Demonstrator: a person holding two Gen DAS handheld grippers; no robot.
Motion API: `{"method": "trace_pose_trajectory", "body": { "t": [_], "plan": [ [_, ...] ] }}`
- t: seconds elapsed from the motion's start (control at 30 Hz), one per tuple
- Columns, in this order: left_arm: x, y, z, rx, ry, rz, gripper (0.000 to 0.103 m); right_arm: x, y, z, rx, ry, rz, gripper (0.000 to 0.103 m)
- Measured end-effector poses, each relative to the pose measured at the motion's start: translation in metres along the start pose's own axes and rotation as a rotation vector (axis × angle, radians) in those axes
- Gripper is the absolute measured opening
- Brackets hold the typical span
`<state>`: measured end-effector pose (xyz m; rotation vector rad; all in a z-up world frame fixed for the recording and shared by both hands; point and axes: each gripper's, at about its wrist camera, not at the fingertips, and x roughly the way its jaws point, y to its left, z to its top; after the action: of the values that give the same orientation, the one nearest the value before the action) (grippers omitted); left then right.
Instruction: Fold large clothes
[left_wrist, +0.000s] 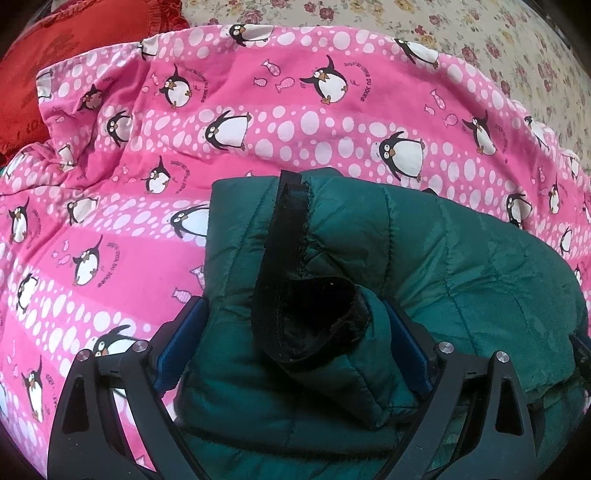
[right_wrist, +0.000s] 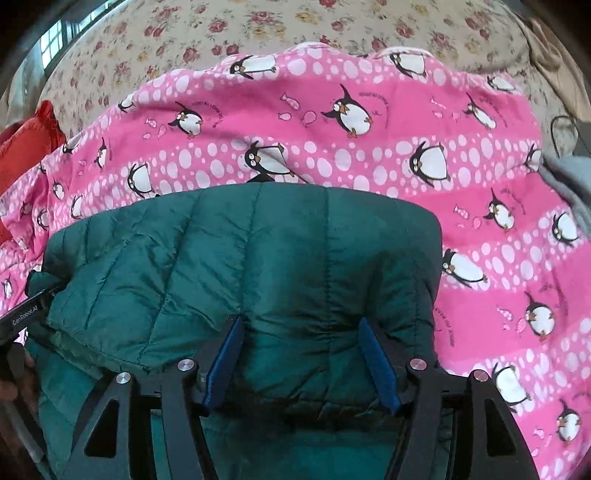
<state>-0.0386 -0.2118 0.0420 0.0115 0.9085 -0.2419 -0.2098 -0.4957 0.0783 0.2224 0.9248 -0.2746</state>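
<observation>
A dark green quilted puffer jacket (left_wrist: 461, 258) lies folded on a pink penguin blanket (left_wrist: 258, 110). In the left wrist view its black fleece-lined collar and zipper edge (left_wrist: 291, 236) stand up between the blue pads. My left gripper (left_wrist: 295, 332) has its jaws wide apart around a thick bunch of the jacket's collar end. In the right wrist view the jacket (right_wrist: 221, 266) fills the lower middle. My right gripper (right_wrist: 301, 354) also has its jaws apart, with a padded fold of the jacket between the pads. The left gripper's body shows in the right wrist view at the left edge (right_wrist: 22, 319).
The pink penguin blanket (right_wrist: 406, 129) covers a bed with a cream floral sheet (right_wrist: 221, 33). A red cushion (left_wrist: 74, 44) lies at the far left. A grey cloth (right_wrist: 569, 177) sits at the right edge.
</observation>
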Motion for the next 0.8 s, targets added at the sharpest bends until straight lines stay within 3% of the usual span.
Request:
{"method": "trace_pose_trajectory", "body": {
  "t": [0.13, 0.23, 0.3, 0.5, 0.8],
  "plan": [
    [-0.009, 0.000, -0.002, -0.001, -0.002, 0.004, 0.093, -0.026, -0.008, -0.002, 0.034, -0.081, 0.019, 0.062],
    [-0.016, -0.003, -0.002, 0.014, -0.002, 0.007, 0.093, -0.012, -0.024, -0.001, 0.031, -0.004, -0.059, 0.062],
    [-0.025, -0.002, -0.003, 0.020, -0.005, 0.006, 0.093, -0.005, -0.037, -0.001, 0.073, 0.036, -0.041, 0.062],
    [-0.062, 0.004, -0.011, 0.042, -0.039, -0.019, 0.093, -0.052, -0.034, -0.006, 0.076, -0.060, 0.048, 0.062],
    [-0.119, 0.026, -0.043, 0.065, -0.073, -0.016, 0.093, -0.099, -0.030, -0.045, 0.056, -0.041, 0.133, 0.062]
  ]
}}
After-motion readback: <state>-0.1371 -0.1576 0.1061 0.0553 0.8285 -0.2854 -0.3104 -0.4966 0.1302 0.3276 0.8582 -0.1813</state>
